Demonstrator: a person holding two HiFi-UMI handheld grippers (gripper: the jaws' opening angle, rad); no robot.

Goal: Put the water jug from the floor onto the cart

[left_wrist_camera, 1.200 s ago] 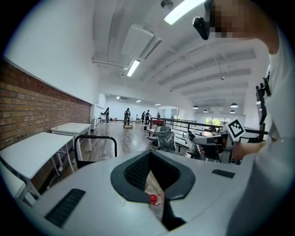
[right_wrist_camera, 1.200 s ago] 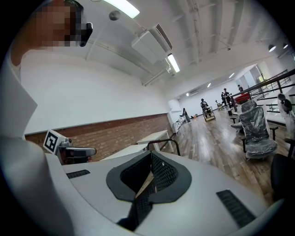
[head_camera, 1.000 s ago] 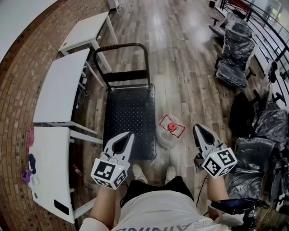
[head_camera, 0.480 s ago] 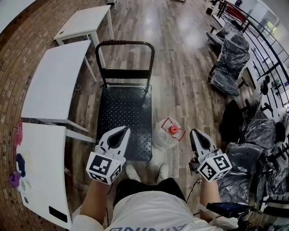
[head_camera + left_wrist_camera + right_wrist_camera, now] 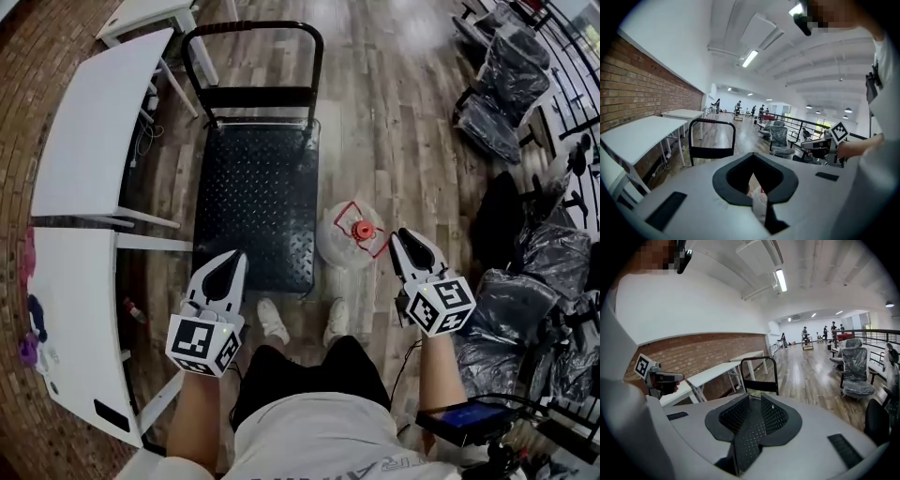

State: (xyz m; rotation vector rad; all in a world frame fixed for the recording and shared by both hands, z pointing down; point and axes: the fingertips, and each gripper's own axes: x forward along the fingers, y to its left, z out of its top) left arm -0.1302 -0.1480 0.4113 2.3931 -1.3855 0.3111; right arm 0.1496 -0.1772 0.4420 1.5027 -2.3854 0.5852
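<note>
The clear water jug (image 5: 343, 249) with its red cap (image 5: 360, 230) stands on the wood floor at the right front corner of the black cart deck (image 5: 253, 178). My right gripper (image 5: 405, 234) hangs just right of the jug, apart from it. Its jaws are opening by a narrow gap with nothing between them (image 5: 754, 411). My left gripper (image 5: 232, 255) hovers over the cart's near edge, its tips together and empty. In the left gripper view, part of the jug (image 5: 758, 199) shows past the left gripper (image 5: 753, 176). The cart's handle (image 5: 253, 33) rises at the far end.
Two white tables (image 5: 94, 131) (image 5: 75, 309) line the brick wall at the left. Plastic-wrapped chairs (image 5: 511, 84) and a dark bag (image 5: 497, 220) stand at the right. The person's shoes (image 5: 272, 321) are on the floor just behind the cart and jug.
Both grippers have sunk toward the floor. The right one has come closer to the jug's side. The head view has dipped, so cart and jug look nearer.
</note>
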